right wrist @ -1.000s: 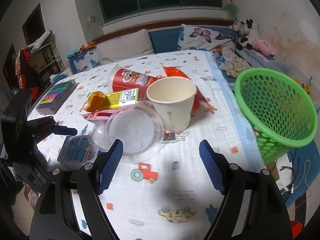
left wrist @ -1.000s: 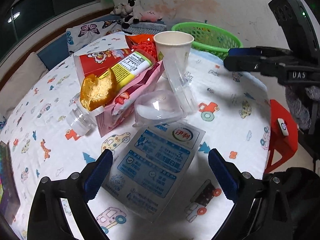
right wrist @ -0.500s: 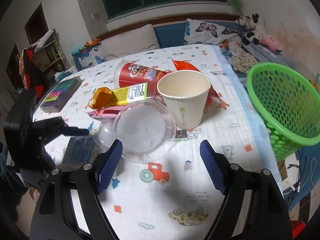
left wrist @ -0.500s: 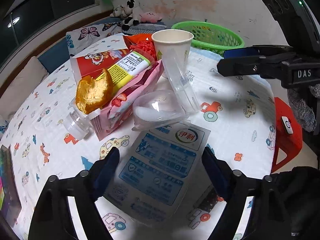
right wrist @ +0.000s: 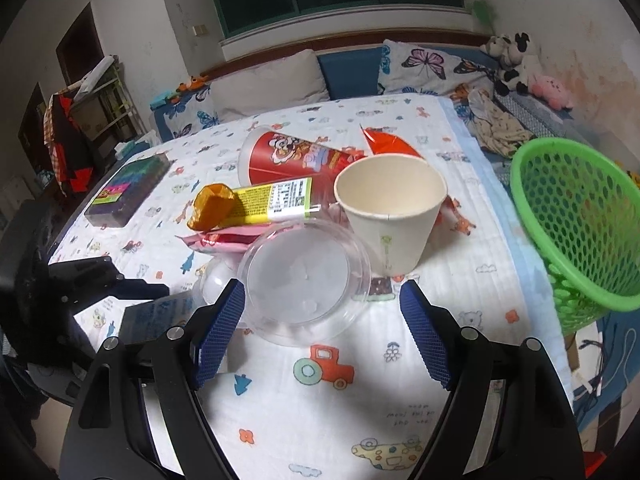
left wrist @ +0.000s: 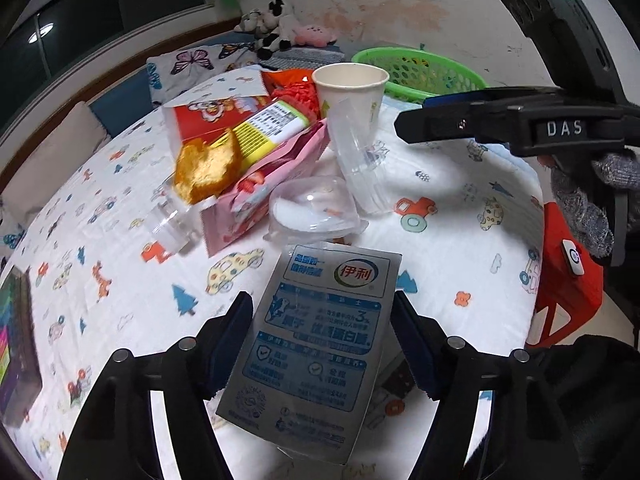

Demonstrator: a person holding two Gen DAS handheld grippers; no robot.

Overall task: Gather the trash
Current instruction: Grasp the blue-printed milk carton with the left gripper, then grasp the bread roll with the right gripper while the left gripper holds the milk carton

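A silver-blue milk pouch (left wrist: 320,344) lies flat on the table, and my open left gripper (left wrist: 322,340) straddles it, one pad on each side. Behind it sit a clear plastic dome lid (left wrist: 314,208), a pink wrapper (left wrist: 264,184), a yellow-labelled tube (left wrist: 260,132), a red snack cup (right wrist: 296,158) and an upright paper cup (right wrist: 390,208). A clear round lid (right wrist: 304,280) leans against the paper cup, just ahead of my open, empty right gripper (right wrist: 320,332). A green basket (right wrist: 580,224) stands off the table's right edge.
A dark colourful box (right wrist: 128,184) lies at the table's left side. A small clear cup (left wrist: 172,224) lies by the pink wrapper. A red stool (left wrist: 568,280) stands beside the table. Pillows and plush toys (right wrist: 516,60) line the bench behind.
My left gripper has moved forward and lower, so its pads now flank the milk pouch. My right gripper has come closer to the clear round lid.
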